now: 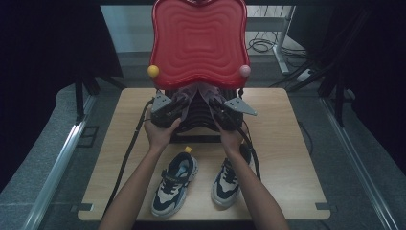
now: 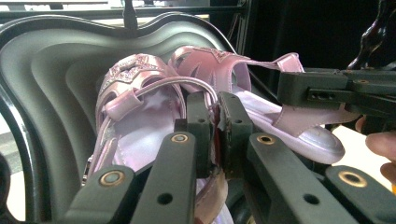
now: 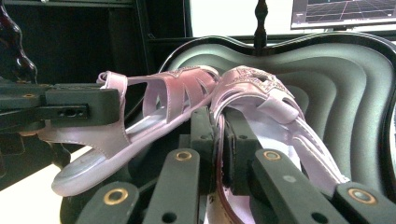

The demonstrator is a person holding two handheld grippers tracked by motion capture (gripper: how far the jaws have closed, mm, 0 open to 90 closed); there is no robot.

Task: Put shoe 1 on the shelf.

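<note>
On the table (image 1: pixel 287 158), at its far edge, stands a dark tiered rack (image 1: pixel 197 120) with a red wavy tray (image 1: pixel 198 40) as its top shelf; a yellow knob (image 1: pixel 153 71) and a pink knob (image 1: pixel 245 71) sit at the tray's front corners.

Left side: the left gripper (image 1: pixel 179 106) reaches in under the red tray. In the left gripper view its jaws are nearly together, pinching the thin edge and strap of a pink sandal (image 2: pixel 135 112), which rests on the dark moulded shelf (image 2: pixel 51 93).

Centre: the two sandals lie touching, toes toward the back of the shelf.

Right side: the right gripper (image 1: pixel 215 108) reaches in likewise. In the right gripper view its jaws are narrow, clamped on the side edge of the second pink sandal (image 3: pixel 261 100). The other gripper's body crosses in front of the neighbouring sandal's heel strap.

Near edge of the table: a pair of dark-and-white sneakers, left sneaker (image 1: pixel 174 184) and right sneaker (image 1: pixel 229 181), stand side by side, untouched.

Status, judged: both sandals are gripped at the shelf. Cannot tell whether they are going in or coming out. Sneakers are not yet handled.
</note>
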